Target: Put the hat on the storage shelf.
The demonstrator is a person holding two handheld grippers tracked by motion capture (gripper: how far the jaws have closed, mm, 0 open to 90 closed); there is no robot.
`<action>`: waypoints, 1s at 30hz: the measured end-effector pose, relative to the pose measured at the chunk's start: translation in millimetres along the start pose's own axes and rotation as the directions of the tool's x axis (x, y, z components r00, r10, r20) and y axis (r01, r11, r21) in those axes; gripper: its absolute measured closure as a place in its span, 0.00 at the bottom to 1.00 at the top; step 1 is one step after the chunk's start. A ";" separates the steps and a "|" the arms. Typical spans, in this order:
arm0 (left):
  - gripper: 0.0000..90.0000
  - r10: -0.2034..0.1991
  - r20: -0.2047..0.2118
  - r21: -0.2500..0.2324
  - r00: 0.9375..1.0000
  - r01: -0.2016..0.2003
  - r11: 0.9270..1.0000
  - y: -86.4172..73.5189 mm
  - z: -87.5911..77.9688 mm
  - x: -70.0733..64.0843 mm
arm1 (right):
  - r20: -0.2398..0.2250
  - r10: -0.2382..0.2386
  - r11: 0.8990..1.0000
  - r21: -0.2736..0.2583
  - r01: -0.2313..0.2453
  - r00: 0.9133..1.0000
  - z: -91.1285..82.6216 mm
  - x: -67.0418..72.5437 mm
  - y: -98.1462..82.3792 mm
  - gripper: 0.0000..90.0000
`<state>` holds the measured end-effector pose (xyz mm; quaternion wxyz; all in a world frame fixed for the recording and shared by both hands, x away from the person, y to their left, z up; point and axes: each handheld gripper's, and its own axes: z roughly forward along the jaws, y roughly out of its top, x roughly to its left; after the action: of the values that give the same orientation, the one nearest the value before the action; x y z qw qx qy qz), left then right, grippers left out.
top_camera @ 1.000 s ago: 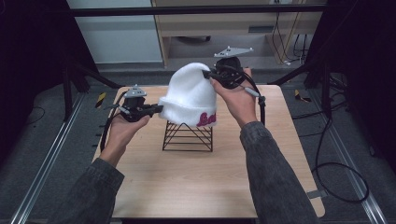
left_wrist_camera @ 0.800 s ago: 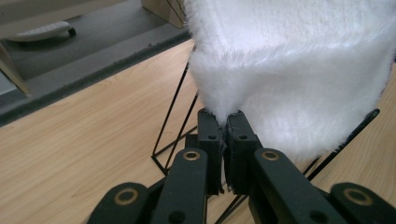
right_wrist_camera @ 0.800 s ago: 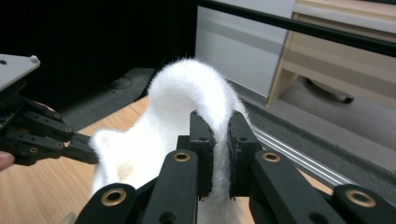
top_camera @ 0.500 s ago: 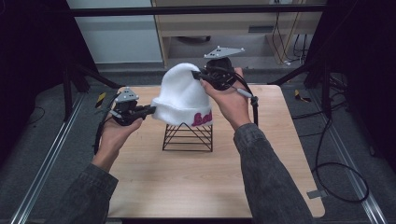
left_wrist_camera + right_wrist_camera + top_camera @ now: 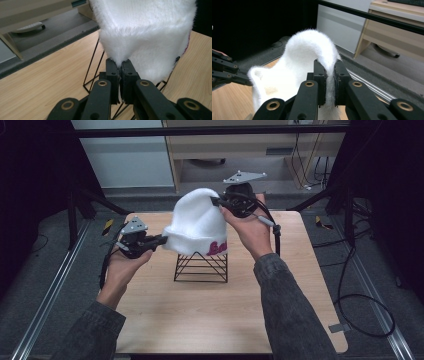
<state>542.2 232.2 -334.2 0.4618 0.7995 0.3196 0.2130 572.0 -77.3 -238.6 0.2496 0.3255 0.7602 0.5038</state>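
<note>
A fluffy white knit hat (image 5: 197, 222) with pink lettering on its cuff hangs in the air above a black wire stand (image 5: 201, 266) on the wooden table (image 5: 210, 310). My left gripper (image 5: 162, 240) is shut on the cuff's left edge; its jaws pinch the white fabric (image 5: 140, 37) in the left gripper view (image 5: 121, 65). My right gripper (image 5: 216, 201) is shut on the hat's top right side. In the right gripper view its jaws (image 5: 329, 65) squeeze a fold of the hat (image 5: 307, 50), and the left gripper (image 5: 244, 77) shows at the far left.
Black frame bars (image 5: 210, 130) cross behind the table, and a light wooden cabinet (image 5: 250, 145) stands beyond them. Cables (image 5: 350, 285) trail on the floor at the right. Floor rails (image 5: 45, 290) run along both sides of the table.
Both grippers have lifted the hat up off the wire stand. The left gripper shifted slightly left and the right gripper rose with the hat's crown.
</note>
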 end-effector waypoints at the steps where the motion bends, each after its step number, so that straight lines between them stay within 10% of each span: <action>1: 0.96 0.004 0.005 0.007 1.000 -0.004 1.000 -0.2 4.8 -1.6 | 0.004 0.002 1.000 0.001 -0.003 1.000 -1.1 -2.2 -1.9 0.93; 16: 0.96 0.016 0.049 0.032 0.999 -0.017 0.999 0.5 35.9 -17.5 | 0.059 0.043 0.999 0.012 -0.044 0.997 -24.6 -30.5 -28.9 0.93; 30: 0.96 -0.036 -0.001 0.089 0.999 0.036 0.995 -35.5 44.8 0.7 | -0.028 -0.012 0.998 0.066 0.014 1.000 0.5 -5.7 -41.6 0.92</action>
<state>560.0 218.8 -386.9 0.4297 0.8134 0.3430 0.1901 566.0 -92.9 -277.1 0.2315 0.3216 0.7819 0.4813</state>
